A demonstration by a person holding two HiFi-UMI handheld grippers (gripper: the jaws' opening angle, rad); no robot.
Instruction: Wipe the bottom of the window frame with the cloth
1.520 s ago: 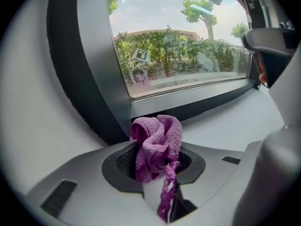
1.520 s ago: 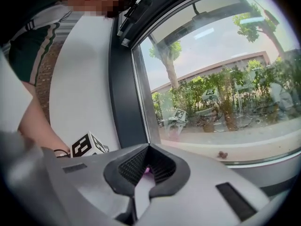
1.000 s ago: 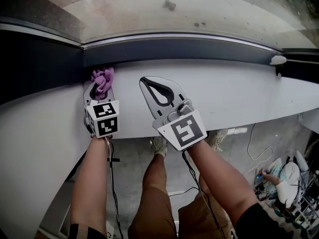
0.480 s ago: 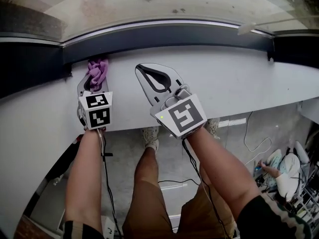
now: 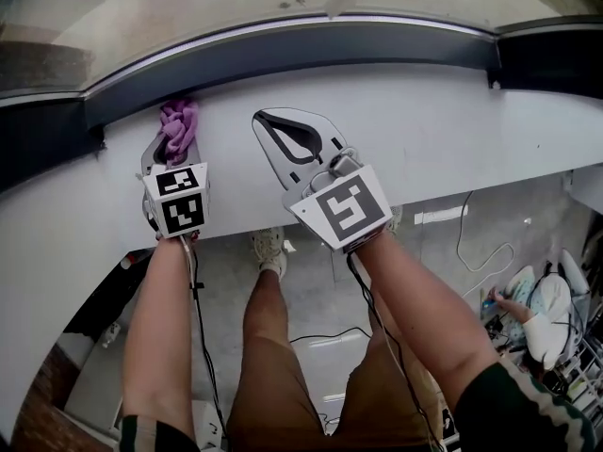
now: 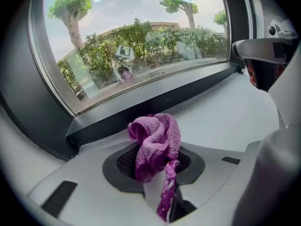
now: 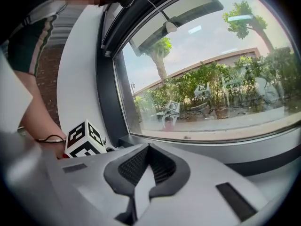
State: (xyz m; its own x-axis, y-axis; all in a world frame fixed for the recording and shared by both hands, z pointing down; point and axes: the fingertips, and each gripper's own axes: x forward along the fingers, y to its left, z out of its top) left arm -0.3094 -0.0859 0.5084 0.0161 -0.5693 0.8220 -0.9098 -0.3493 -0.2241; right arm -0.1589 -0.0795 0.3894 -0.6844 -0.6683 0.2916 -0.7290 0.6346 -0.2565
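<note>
Left gripper view: your left gripper (image 6: 156,147) is clamped on a crumpled purple knitted cloth (image 6: 149,140). The cloth is bunched in folds, one strand trailing down, just beside the dark grey window frame (image 6: 155,102), far left. Your right gripper (image 7: 148,149) has jaws together, holding nothing.

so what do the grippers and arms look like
Both the left gripper and right gripper are light grey plastic with dark ribbed pads inside curved jaws. Each carries a white cube of black square markers and trails a thin black cable. The arms are bare below short dark sleeves with pale stripes.
</note>
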